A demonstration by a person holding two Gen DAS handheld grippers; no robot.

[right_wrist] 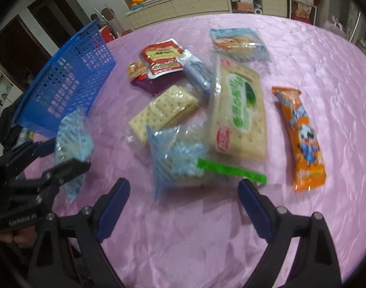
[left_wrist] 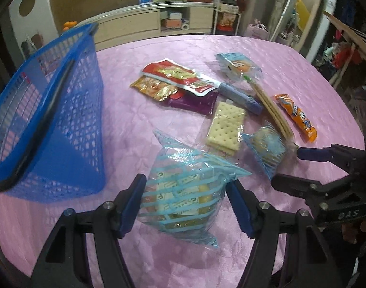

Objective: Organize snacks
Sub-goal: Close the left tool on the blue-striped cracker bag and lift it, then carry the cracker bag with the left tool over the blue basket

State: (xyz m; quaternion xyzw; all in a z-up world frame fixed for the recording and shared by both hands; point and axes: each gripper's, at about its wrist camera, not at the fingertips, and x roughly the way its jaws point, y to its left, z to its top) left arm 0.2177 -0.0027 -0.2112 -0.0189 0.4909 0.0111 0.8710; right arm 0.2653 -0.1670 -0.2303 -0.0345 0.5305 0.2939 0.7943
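Left gripper [left_wrist: 185, 199] clamped striped bag [left_wrist: 183, 192] beside basket [left_wrist: 63, 124]; right gripper [right_wrist: 184, 206] gaped wide, empty, before second bag [right_wrist: 175, 160]

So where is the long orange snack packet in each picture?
Left wrist view: the orange packet lies far right on the pink tablecloth, beyond the thin cracker sticks.
Right wrist view: the orange packet lies at right, just right of the big green-printed cracker pack.
Shared landmark: the blue basket, at left in both.
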